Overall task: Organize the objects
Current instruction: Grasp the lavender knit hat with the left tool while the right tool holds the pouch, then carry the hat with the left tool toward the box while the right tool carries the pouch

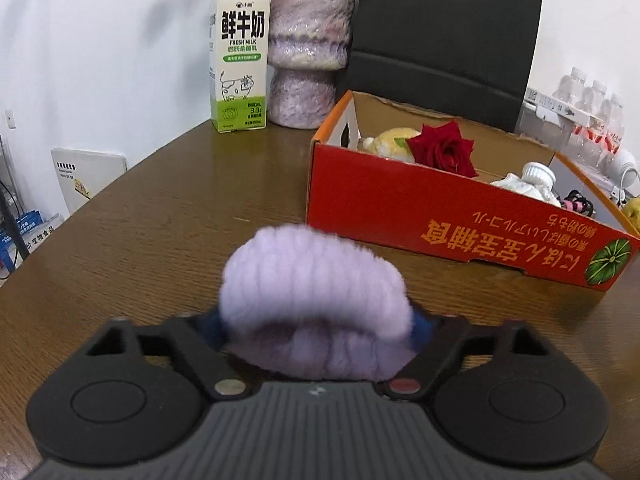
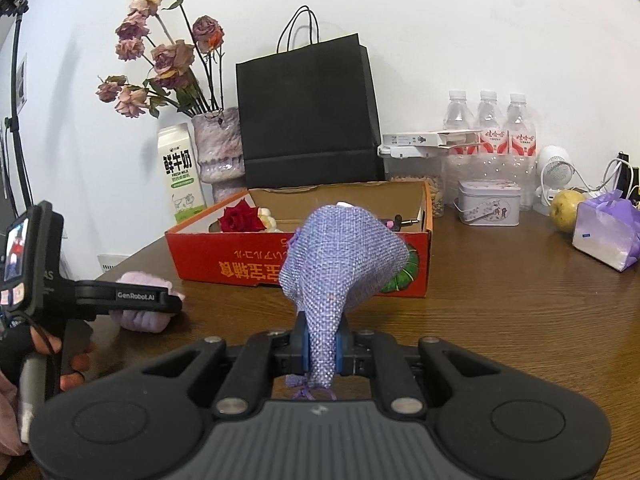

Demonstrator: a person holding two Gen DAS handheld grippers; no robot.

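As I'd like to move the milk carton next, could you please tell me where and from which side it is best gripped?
Grip the milk carton across its flat side panels at mid-height, coming level from the front over the open table. It stands upright with straight parallel walls that suit two fingers, while the sloped gable top would likely slip. The vase stands close on its right, so keep that finger slim.

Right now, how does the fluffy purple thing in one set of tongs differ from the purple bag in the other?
The fluffy roll is pale lilac plush with soft ribs; the pouch is deeper purple coarse weave. The roll sits wide between the left tongs; the pouch is pinched at its narrow neck by the right tongs, bulging above. Both are soft, purple, and near the red box.
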